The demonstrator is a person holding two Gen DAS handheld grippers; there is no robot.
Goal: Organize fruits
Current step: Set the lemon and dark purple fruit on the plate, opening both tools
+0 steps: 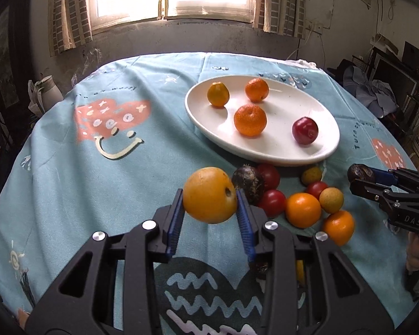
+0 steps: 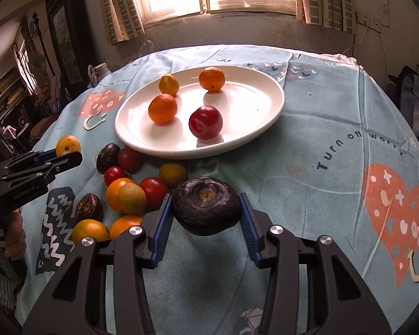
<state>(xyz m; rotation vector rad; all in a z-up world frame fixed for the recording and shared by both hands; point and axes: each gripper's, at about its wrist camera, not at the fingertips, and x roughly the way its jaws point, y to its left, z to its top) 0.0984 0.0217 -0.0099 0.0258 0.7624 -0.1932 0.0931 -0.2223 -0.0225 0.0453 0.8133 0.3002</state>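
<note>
1. Left wrist view: the left gripper [image 1: 210,205] clamps a yellow-orange fruit [image 1: 209,194] above the desk [image 1: 69,184], on the near side of the white plate [image 1: 261,152]; the fingers [image 1: 244,220] touch only its sides — a bump could roll it out into the loose pile [image 1: 301,198] beside the plate; fruit under the gripper frame is cut off.
2. Right wrist view: the right gripper [image 2: 206,216] pinches a dark purple fruit [image 2: 206,206] near the plate's front rim; smooth skin may slip; its underside is hidden — the plate's four fruits could be knocked on release.
</note>
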